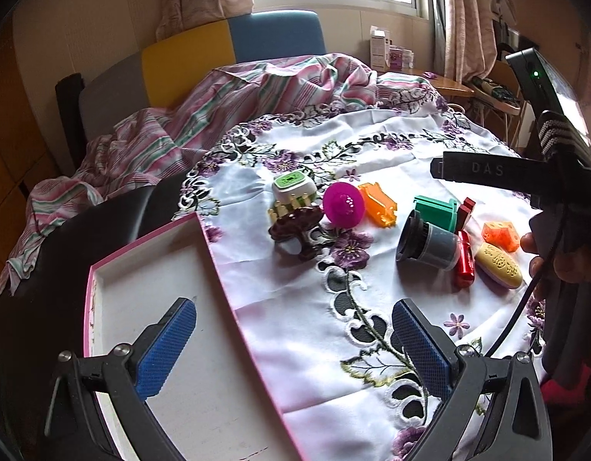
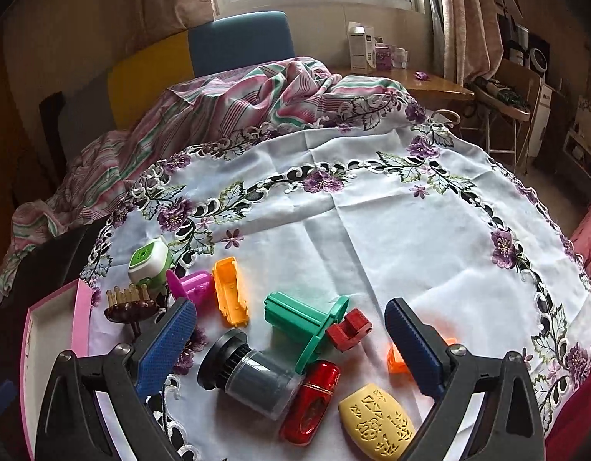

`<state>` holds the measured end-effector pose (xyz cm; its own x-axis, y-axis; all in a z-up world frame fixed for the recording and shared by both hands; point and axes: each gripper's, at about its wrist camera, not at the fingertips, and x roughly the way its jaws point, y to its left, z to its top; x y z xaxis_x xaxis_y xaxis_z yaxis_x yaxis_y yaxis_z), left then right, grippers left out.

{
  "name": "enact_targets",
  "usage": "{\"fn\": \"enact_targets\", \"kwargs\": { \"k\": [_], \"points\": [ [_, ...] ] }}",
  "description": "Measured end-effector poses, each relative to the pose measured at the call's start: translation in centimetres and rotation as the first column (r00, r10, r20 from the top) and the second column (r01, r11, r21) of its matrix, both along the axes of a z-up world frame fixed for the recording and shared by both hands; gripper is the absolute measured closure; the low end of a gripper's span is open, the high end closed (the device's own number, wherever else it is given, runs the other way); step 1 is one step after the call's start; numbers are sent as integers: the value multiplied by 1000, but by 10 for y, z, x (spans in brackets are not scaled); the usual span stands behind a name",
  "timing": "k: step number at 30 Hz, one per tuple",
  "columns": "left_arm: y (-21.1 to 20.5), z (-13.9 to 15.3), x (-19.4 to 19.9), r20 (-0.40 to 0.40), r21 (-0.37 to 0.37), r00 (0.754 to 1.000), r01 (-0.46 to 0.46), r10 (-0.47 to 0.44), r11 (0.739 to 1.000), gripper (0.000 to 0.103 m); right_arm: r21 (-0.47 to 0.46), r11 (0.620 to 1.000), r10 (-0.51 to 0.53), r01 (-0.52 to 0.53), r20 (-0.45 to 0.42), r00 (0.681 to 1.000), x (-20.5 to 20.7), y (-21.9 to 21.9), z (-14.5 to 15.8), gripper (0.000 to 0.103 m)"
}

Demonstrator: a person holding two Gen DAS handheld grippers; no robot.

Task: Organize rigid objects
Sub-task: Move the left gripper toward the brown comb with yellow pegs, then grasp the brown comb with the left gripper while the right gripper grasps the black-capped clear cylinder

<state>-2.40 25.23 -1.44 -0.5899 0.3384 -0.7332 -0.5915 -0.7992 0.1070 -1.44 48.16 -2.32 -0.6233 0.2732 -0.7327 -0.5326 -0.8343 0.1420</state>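
Note:
Small rigid objects lie clustered on a floral tablecloth [image 2: 372, 238]: a green flanged piece [image 2: 307, 319], a dark red block [image 2: 349, 328], a grey cylinder [image 2: 253, 376], a red capsule [image 2: 312, 399], a yellow oval [image 2: 376, 422], an orange tray piece [image 2: 230, 296] and a magenta cup [image 2: 191, 288]. My right gripper [image 2: 291, 311] hovers open just above them, holding nothing; its right finger half hides an orange die [image 2: 395, 359]. My left gripper [image 1: 295, 311] is open and empty, straddling the right rim of a pink-edged white box [image 1: 141, 288].
A green-white cube [image 1: 293, 186] and a brown comb-like piece [image 1: 295, 226] lie near the box. A hand [image 1: 533, 246] holds the right tool's black body [image 1: 487, 173]. Striped bedding [image 1: 218, 107] is heaped behind the cloth. A wooden side table [image 2: 429, 84] stands far right.

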Motion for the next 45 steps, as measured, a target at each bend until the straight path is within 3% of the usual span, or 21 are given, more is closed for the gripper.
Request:
{"fn": "enact_targets", "kwargs": {
  "k": [23, 28, 37, 45],
  "points": [
    [36, -12, -13, 46, -2, 997, 62, -61, 998, 0, -95, 995, -45, 43, -16, 999, 5, 18, -5, 3],
    [22, -15, -40, 161, 125, 986, 32, -52, 992, 0, -109, 993, -41, 39, -24, 999, 5, 18, -4, 3],
    [17, -20, -105, 172, 104, 985, -26, 7, 994, 1, -125, 992, -20, 16, -33, 999, 4, 15, -3, 3],
    [53, -50, -132, 242, 56, 970, -15, 1, 998, 1, -156, 988, -25, 18, -41, 999, 5, 19, -3, 3]
  ]
}}
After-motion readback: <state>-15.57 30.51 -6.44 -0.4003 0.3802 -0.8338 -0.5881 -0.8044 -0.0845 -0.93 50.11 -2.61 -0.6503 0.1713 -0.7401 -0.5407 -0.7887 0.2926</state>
